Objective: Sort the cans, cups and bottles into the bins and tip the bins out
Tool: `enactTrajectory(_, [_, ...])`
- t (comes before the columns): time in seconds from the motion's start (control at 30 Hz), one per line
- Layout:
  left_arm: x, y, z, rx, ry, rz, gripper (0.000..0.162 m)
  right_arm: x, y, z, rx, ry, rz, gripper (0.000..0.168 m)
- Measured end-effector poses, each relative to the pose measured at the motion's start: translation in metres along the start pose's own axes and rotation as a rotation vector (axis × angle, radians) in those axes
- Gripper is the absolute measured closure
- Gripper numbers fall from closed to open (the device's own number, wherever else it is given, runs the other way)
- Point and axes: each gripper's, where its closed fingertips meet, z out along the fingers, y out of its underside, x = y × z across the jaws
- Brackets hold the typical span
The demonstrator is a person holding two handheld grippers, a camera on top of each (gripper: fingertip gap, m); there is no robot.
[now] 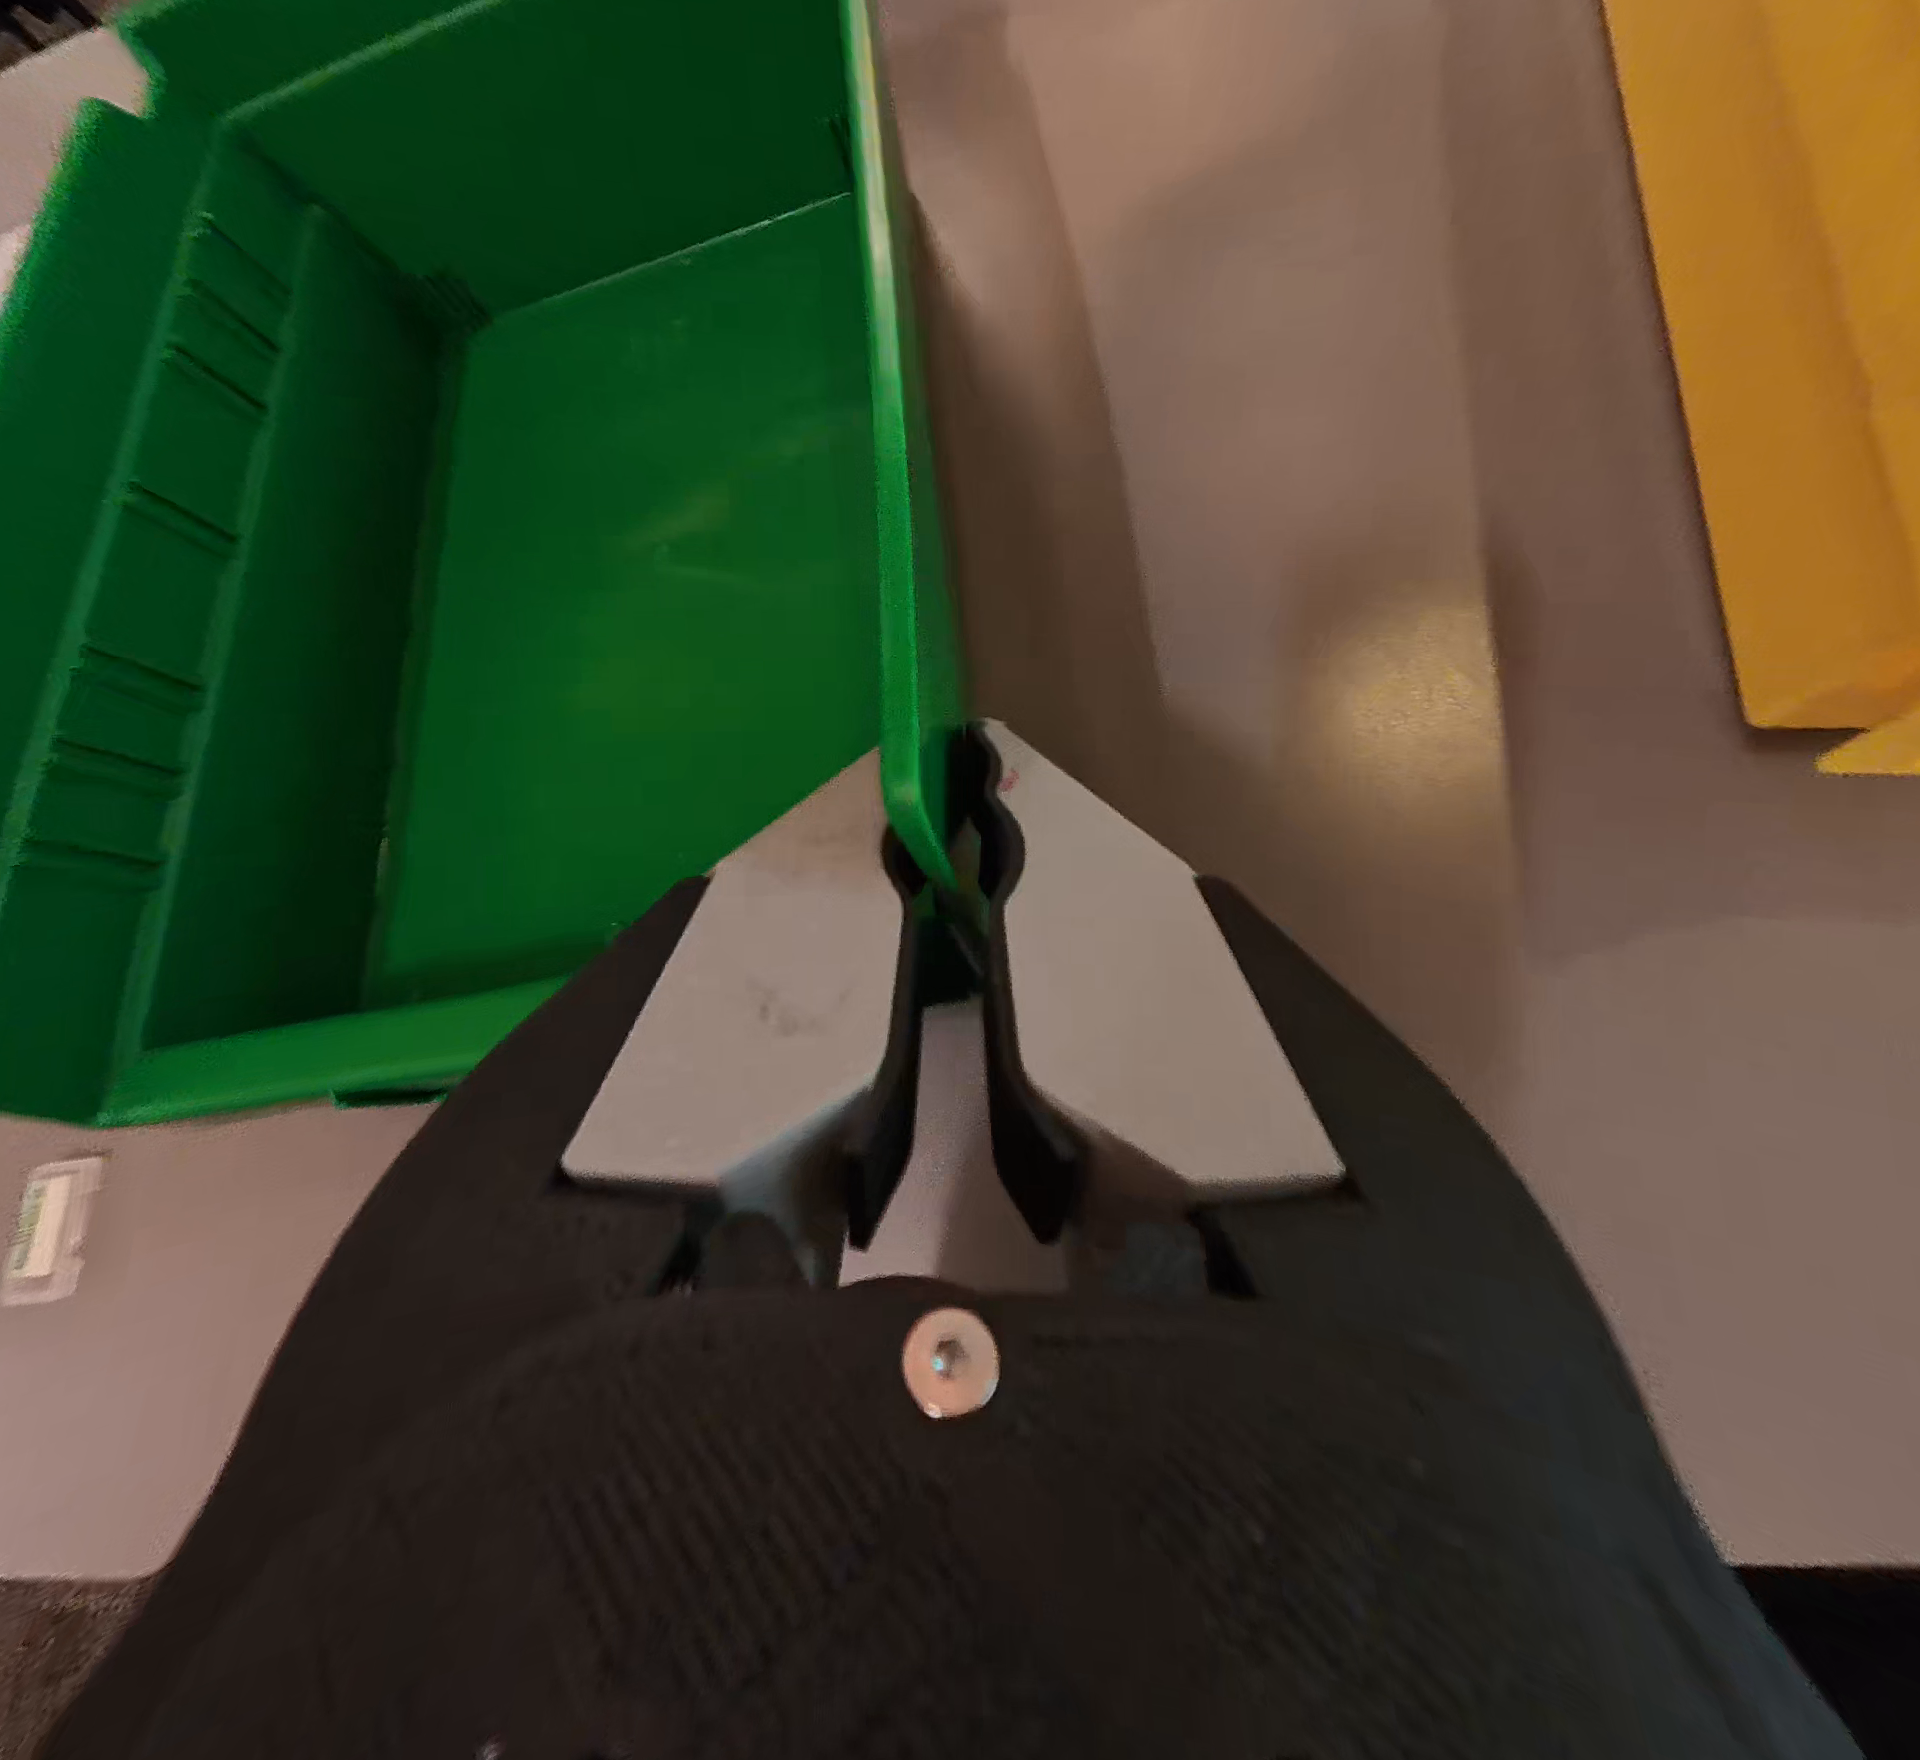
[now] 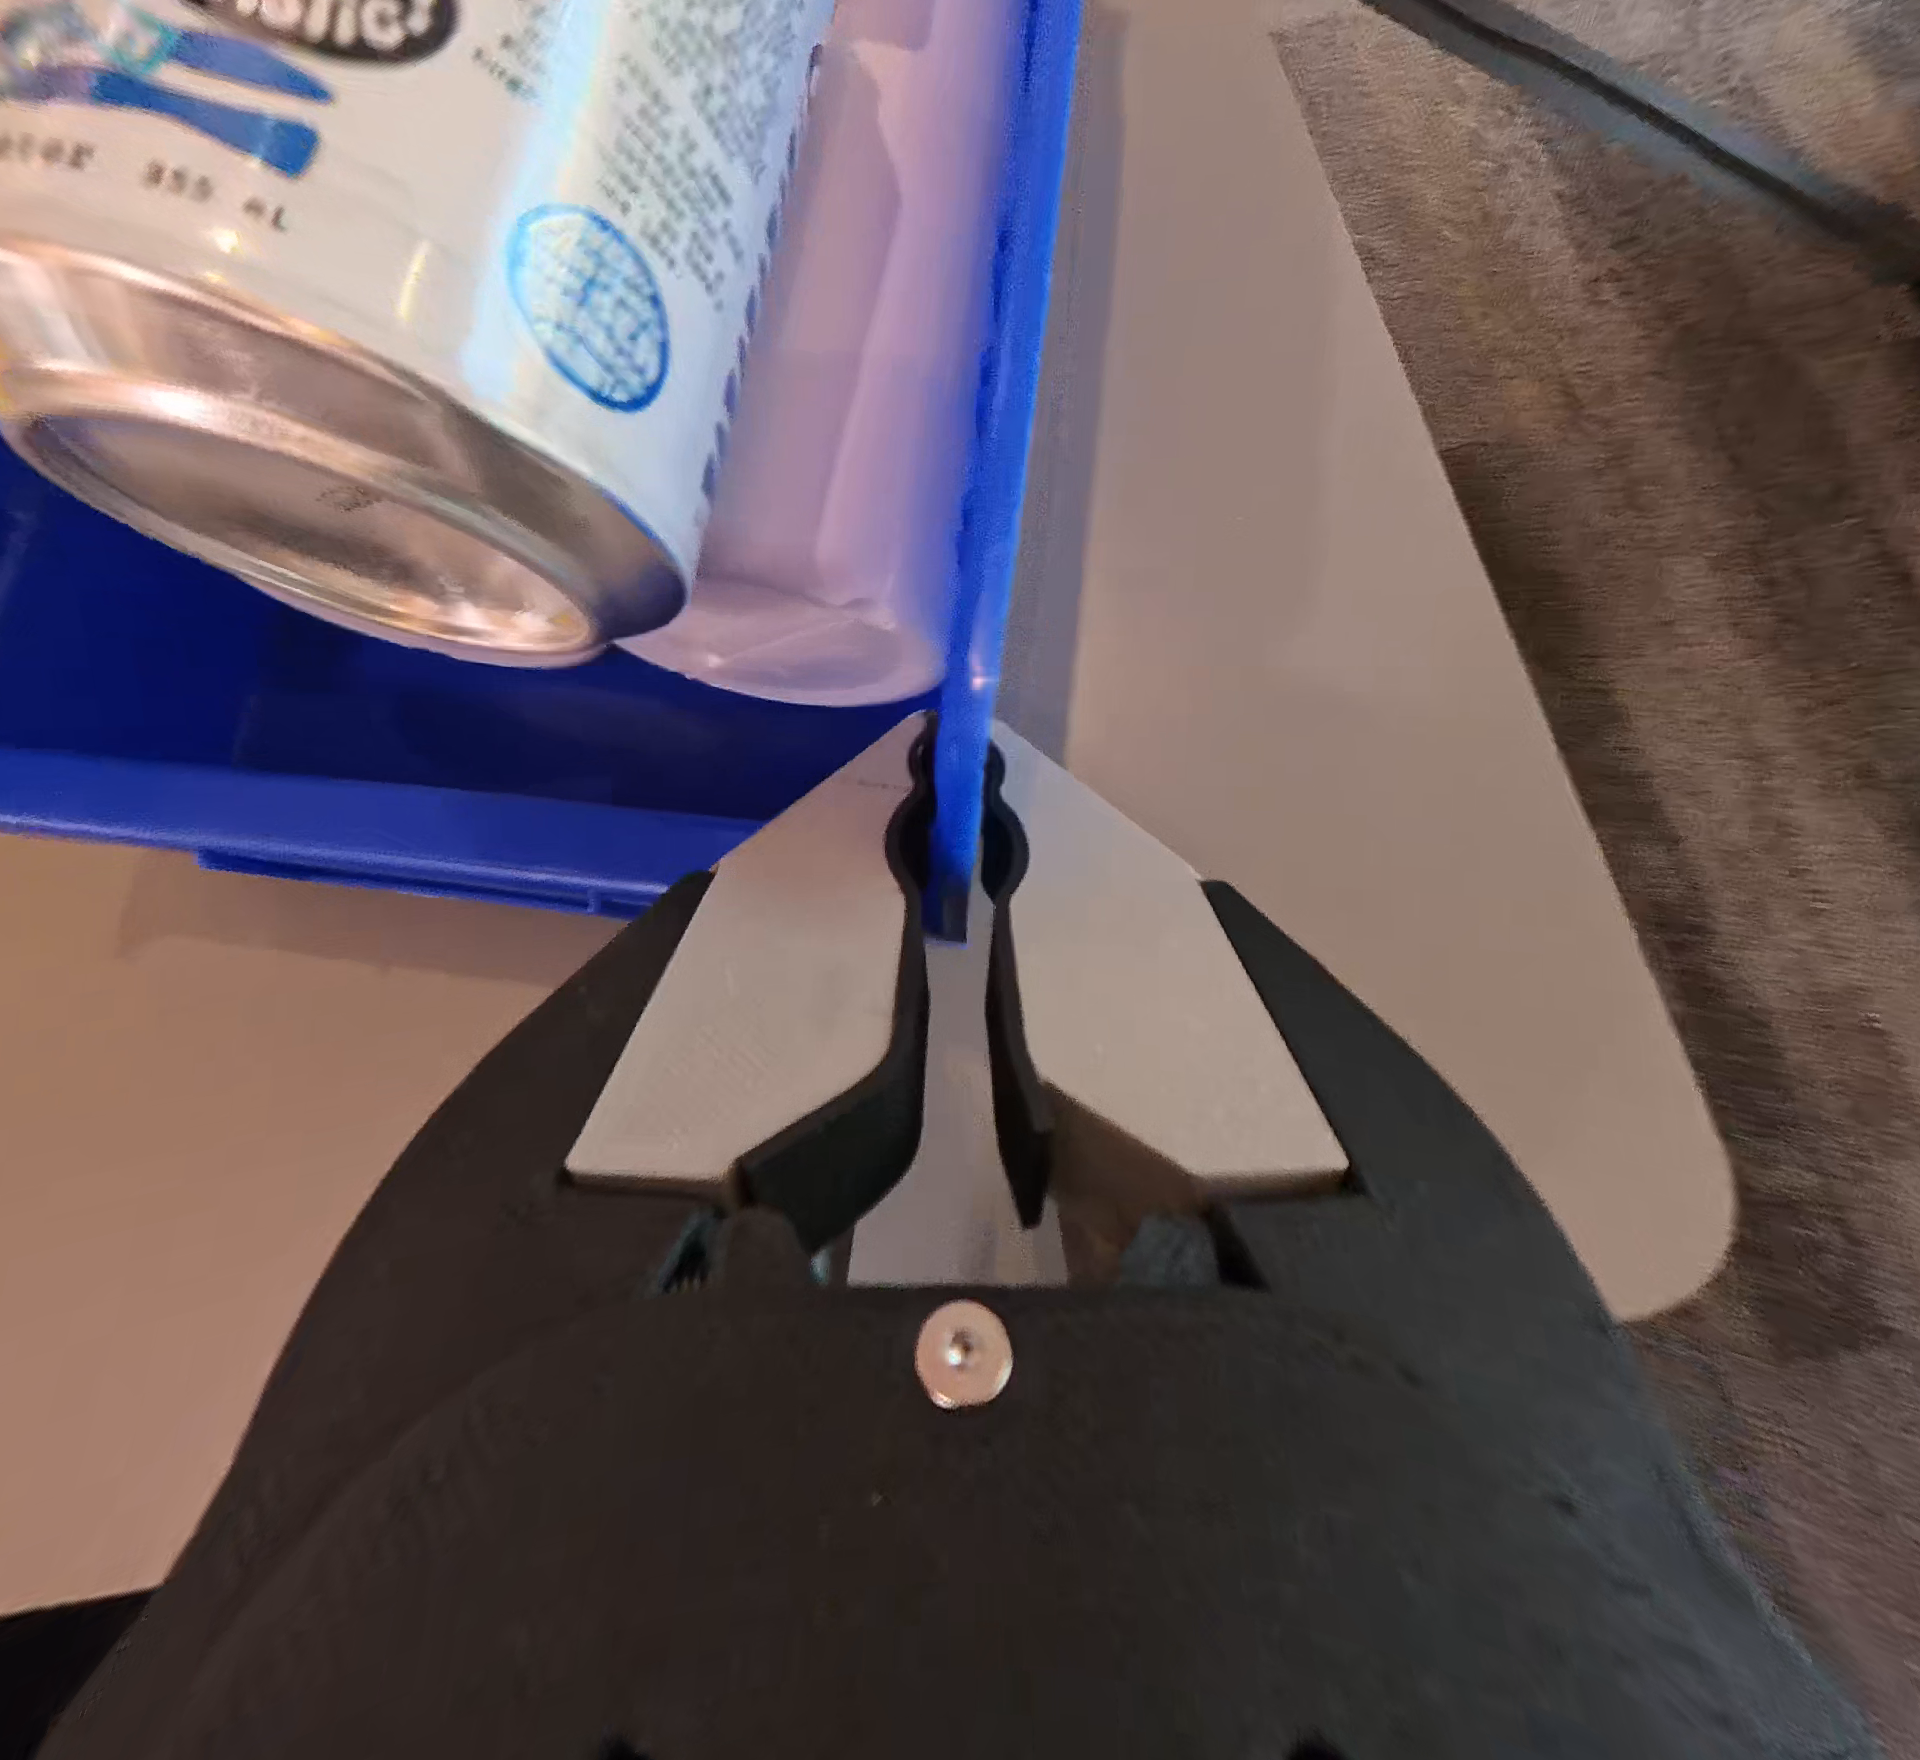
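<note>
Grey table (image 1: 1195,360); left jaws clamp green bin (image 1: 623,515) wall; right clamp blue bin (image 2: 1029,360) beside can (image 2: 436,183).

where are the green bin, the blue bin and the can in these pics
green bin (image 1: 644,630), left wrist view, on its bare inner floor
blue bin (image 2: 1029,360), right wrist view, on its right side wall
can (image 2: 343,183), right wrist view, on its printed side

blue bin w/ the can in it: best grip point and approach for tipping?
Probably the thin upright side wall near the corner, where the right gripper is already shut on the blue bin. Come from the near end, one finger inside and one outside. The wall is flat and narrow enough to pinch, and the white can lies clear of that edge.
</note>
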Motion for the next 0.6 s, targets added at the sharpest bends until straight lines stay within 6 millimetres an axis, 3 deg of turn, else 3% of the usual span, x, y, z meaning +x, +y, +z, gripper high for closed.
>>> enactTrajectory(0.17, [-0.007,-0.012,-0.013,0.087,0.021,-0.031,0.160,0.010,0.001,-0.006,0.076,-0.059,0.074,0.166])
enactTrajectory(0.4, [-0.004,0.002,-0.005,0.058,0.003,0.035,0.160,0.019,0.009,-0.023,0.076,-0.132,0.125,0.166])
enactTrajectory(0.6, [-0.002,0.003,0.001,0.073,0.008,0.036,0.156,0.022,0.019,-0.028,0.040,-0.064,0.020,0.167])
